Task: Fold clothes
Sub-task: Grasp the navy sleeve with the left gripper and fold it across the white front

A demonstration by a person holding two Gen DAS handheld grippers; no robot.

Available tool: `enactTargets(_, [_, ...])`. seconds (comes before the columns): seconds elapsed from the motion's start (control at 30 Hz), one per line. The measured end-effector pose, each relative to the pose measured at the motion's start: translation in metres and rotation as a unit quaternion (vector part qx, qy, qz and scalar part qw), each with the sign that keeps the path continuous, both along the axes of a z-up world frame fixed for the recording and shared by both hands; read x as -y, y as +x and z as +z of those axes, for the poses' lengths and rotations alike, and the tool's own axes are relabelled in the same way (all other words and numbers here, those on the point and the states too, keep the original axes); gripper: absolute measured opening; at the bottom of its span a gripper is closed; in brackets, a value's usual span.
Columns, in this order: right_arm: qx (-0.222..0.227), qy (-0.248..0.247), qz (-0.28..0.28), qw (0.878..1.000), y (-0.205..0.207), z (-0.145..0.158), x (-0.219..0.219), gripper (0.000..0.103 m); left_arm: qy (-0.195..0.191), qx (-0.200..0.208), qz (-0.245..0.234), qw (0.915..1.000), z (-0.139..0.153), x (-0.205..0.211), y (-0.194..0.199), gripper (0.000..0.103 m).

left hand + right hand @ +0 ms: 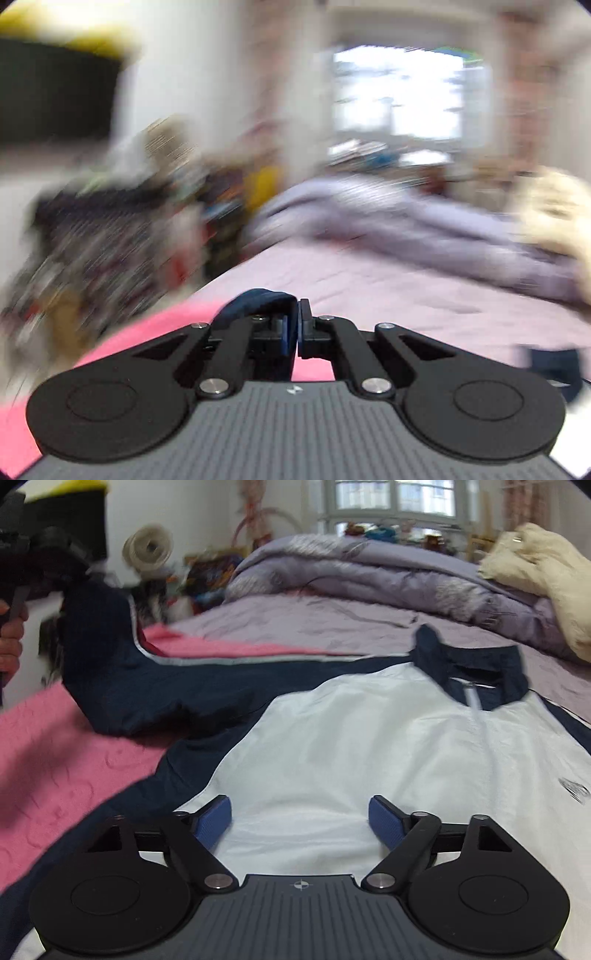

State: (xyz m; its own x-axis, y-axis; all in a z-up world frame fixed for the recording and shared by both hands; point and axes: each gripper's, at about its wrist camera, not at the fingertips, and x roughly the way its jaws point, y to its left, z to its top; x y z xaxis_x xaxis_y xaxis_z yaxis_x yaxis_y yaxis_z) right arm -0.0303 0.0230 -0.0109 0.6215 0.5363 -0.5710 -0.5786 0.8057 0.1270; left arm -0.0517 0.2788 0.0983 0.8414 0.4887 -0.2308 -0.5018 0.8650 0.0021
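While the left gripper [297,325] points almost level across the bed, its jaws are clamped together on a fold of navy cloth, the sleeve [99,638] of the jacket [332,753]. From the right wrist view that sleeve rises off the bed at the far left, up to the black left gripper, with the person's hand [11,635] wrapped round its grip beneath. The left wrist view itself is heavily blurred.

The right gripper [300,821] tilts downward over the white front panel of the jacket. Its jaws stand wide apart, with nothing between the 2 blue pads [214,818] but the white fabric below; whether they touch the cloth I cannot tell.

The jacket lies spread face up on the bed, navy collar [476,664] away from the camera and a zip running down from it. Under it are a pink blanket [55,760] on the left and a lilac sheet [332,624] beyond. A rolled lilac quilt [369,568] and a cream bundle [543,572] lie at the far end, below a bright window [391,498]. Clutter is heaped beside the bed at the left.
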Motion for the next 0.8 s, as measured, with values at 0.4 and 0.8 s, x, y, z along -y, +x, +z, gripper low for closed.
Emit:
enactTargets(0.4, [-0.001,0.027,-0.203,0.979,-0.011,0.024,0.212,0.085,0.073,-0.272,-0.268,0.9214,-0.109,0.238,0.073,0.071])
enactTargets(0.8, [0.059,-0.037,-0.044,0.997,0.029,0.025,0.075,0.083,-0.002,-0.29,-0.147,0.9456,-0.117,0.16,-0.058,0.091])
